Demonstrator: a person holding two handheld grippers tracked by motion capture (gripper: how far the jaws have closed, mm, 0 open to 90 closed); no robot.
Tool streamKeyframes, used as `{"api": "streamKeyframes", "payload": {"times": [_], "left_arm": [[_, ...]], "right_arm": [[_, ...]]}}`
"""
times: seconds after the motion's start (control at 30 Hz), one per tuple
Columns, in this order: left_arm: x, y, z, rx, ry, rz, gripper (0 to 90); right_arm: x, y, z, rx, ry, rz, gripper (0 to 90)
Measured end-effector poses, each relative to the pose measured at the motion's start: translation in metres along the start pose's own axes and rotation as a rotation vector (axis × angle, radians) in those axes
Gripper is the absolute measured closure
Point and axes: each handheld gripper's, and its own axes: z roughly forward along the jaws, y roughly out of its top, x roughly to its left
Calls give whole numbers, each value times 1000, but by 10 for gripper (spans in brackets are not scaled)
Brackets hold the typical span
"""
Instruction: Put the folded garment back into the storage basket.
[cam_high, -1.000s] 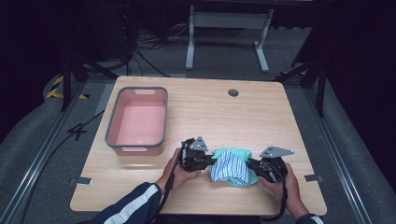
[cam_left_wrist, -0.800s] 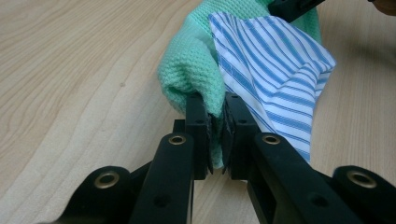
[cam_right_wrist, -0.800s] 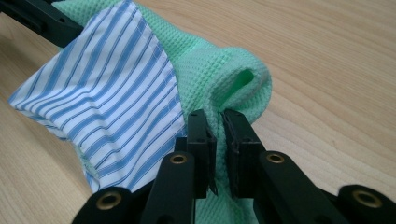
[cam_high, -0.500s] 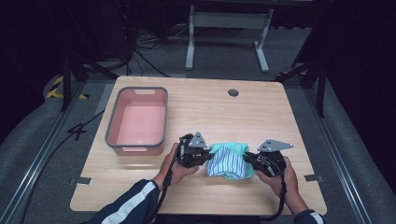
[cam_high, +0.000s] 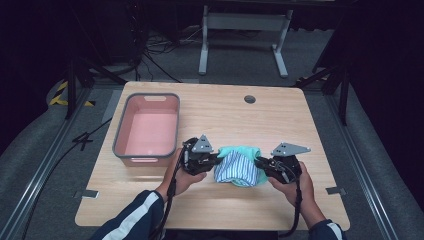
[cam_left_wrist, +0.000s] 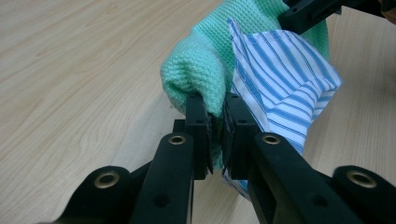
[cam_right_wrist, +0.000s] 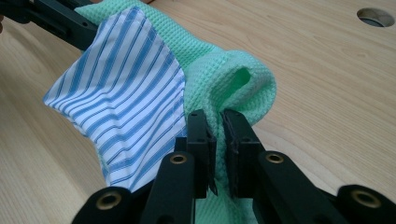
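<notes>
The cloth bundle (cam_high: 240, 166) lies left-to-right between both tongs, near the table's near edge. Left gripper (cam_left_wrist: 215, 128) and right gripper (cam_right_wrist: 218, 140) each clamp green waffle-weave fabric at opposite ends. The pink bin (cam_high: 147, 129) sits left and farther off, nearer the left hand.

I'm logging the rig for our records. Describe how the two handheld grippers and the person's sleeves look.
Both the left gripper and the right gripper are black, each topped by a grey three-cornered plate, with a black cable trailing back past the wrist. Up close, the jaws are black linkage arms with brass-coloured rivets and flat black pads. The sleeves are dark navy with white stripes.
</notes>
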Motion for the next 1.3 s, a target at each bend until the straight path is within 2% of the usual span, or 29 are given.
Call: {"api": "streamKeyframes", "payload": {"times": [0.13, 0.37, 0.5, 0.57, 0.77, 0.83, 0.93, 1.3], "left_arm": [[5, 3, -12, -12, 19, 0, 825], [12, 10, -27, -15, 41, 17, 825], [19, 12, -35, -25, 55, -6, 826], [22, 13, -39, -18, 67, 1, 827], [30, 16, -49, -36, 75, -18, 828], [32, 16, -51, -36, 82, -7, 828], [34, 18, -57, -48, 90, -30, 828], [47, 19, -84, -59, 144, -32, 829]], "right_arm": [[3, 10, 1, -6, 10, 5, 819], [11, 27, 4, -23, 13, -34, 823], [13, 40, 7, -32, 22, -45, 824], [14, 45, 9, -33, 23, -54, 826], [17, 56, 12, -47, 26, -61, 829], [17, 58, 12, -49, 26, -66, 830], [19, 66, 15, -58, 33, -66, 830], [28, 94, 27, -81, 51, -80, 831]]}}
